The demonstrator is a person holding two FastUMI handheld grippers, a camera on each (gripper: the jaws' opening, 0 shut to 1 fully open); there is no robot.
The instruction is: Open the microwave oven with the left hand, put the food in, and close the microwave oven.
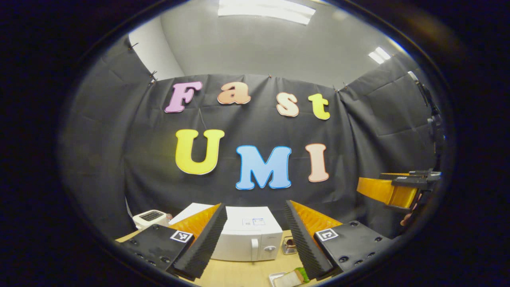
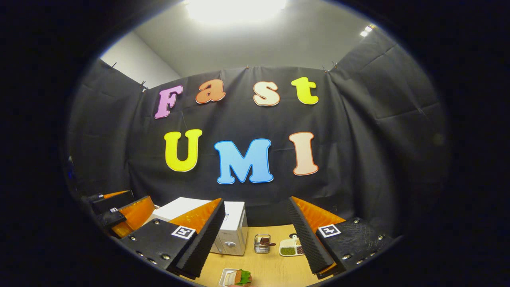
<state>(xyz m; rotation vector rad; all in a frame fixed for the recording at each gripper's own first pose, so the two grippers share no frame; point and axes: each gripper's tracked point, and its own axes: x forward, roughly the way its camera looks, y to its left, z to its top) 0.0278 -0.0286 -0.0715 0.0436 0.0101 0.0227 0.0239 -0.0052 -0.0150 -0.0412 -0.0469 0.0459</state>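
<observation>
White microwave oven [image 1: 247,239]: stands at the far side of the wooden table [image 1: 239,273], door shut, handle upright at the right of the door beside the dial.
Progress: judged at the very start; door not yet opened, food not yet loaded, closing still to come.
Food [image 2: 238,277]: a sandwich on a small white tray, on the near part of the table, to the right of the oven front.
Left gripper [image 1: 255,233]: jaws spread wide, holding nothing; raised above the table, oven framed between its fingers but well apart from them.
Right gripper [image 2: 255,235]: jaws likewise spread, empty; food lies below and between its fingers, not touched.
Other items: toaster [image 1: 150,217] left of the oven; small wire basket [image 2: 261,243] and a divided dish [image 2: 289,248] farther right.
</observation>
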